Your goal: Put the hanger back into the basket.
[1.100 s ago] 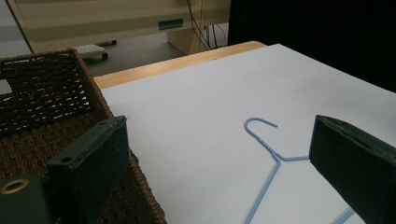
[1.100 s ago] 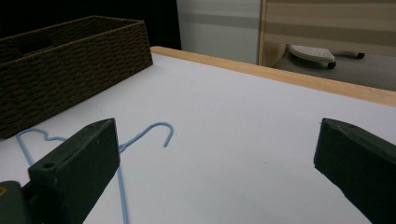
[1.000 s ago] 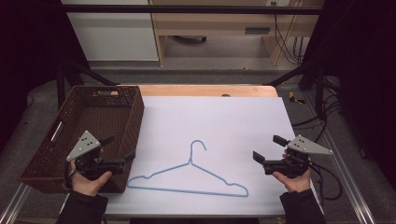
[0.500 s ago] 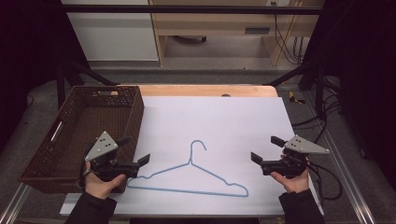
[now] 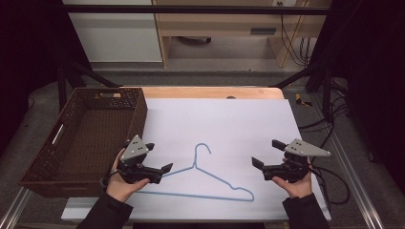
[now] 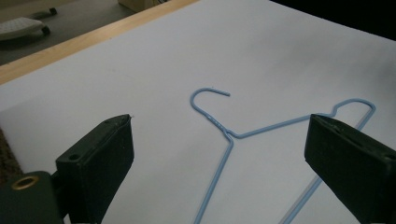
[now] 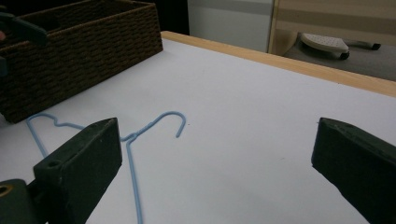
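**Q:** Two grippers are showing in the high view. How are they sitting?

**A:** Both are mine, one in each hand, and both are hovering near my edge of the table. My left gripper (image 5: 159, 157) is sitting just beside the near right corner of the wicker basket (image 5: 95, 138), pointing right toward the hanger. My right gripper (image 5: 267, 153) is sitting well apart from it, near the right side of the white sheet (image 5: 229, 124), pointing left. A grey three-cornered plate is riding on top of each.

**Q:** What are the jaws doing?

**A:** On both grippers the jaws are standing spread wide, gripping nothing. In the left gripper view I am seeing my two black jaws far apart with bare sheet and hanger wire between them. The right gripper view is giving the same picture, jaws wide with white sheet between.

**Q:** Where is the hanger?

**A:** A light blue wire hanger (image 5: 210, 176) is lying flat on the white sheet, between my two grippers and closer to the left one. Its hook is pointing away from me and its long bar is running along the near side. My left gripper's front jaw is sitting just above the hanger's left shoulder; I cannot tell whether it is touching.

**Q:** And the basket?

**A:** It is dark brown, woven, rectangular, and resting at the left of the table, overlapping the sheet's left edge. A strip of wooden table edge (image 5: 210, 92) is showing beyond the sheet.
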The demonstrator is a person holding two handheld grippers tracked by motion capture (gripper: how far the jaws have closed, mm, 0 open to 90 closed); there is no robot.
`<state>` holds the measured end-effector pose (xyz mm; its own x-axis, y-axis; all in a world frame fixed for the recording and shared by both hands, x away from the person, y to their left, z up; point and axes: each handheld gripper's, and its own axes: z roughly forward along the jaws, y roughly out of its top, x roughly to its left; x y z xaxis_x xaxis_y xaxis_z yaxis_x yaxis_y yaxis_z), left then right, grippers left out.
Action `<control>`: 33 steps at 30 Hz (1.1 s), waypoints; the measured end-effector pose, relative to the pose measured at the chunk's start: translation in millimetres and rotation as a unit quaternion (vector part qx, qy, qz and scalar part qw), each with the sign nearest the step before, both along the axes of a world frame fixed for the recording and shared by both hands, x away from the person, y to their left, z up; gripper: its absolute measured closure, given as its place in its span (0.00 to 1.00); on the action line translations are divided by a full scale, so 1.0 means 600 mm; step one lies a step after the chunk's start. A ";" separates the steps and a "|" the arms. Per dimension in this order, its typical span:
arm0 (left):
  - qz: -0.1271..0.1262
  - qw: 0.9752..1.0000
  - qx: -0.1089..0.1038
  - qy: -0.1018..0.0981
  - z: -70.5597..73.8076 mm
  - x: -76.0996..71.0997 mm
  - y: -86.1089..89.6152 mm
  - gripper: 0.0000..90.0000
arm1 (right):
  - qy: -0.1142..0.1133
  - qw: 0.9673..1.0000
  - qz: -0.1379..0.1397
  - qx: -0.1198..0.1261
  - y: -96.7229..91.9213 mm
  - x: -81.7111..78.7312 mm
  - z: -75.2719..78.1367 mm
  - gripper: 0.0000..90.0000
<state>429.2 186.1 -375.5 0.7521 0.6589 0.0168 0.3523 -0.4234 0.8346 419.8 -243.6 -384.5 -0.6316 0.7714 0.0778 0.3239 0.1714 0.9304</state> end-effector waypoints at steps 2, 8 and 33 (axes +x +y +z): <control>-0.008 1.000 0.010 0.008 -0.005 0.005 -0.010 0.09 | 0.000 1.000 0.004 -0.003 0.005 0.000 -0.001 0.02; -0.024 0.999 0.026 0.030 -0.024 0.018 -0.028 0.10 | 0.007 1.000 0.012 -0.003 0.013 0.001 -0.004 0.03; -0.055 0.982 0.139 0.114 -0.127 0.075 -0.068 0.40 | 0.022 0.999 0.027 -0.017 0.035 0.007 -0.020 0.03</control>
<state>474.2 145.3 -451.8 0.8237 0.5670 0.0077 0.4558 -0.6701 0.5859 424.3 -222.5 -396.3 -0.6693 0.7385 0.0808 0.3543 0.2217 0.9085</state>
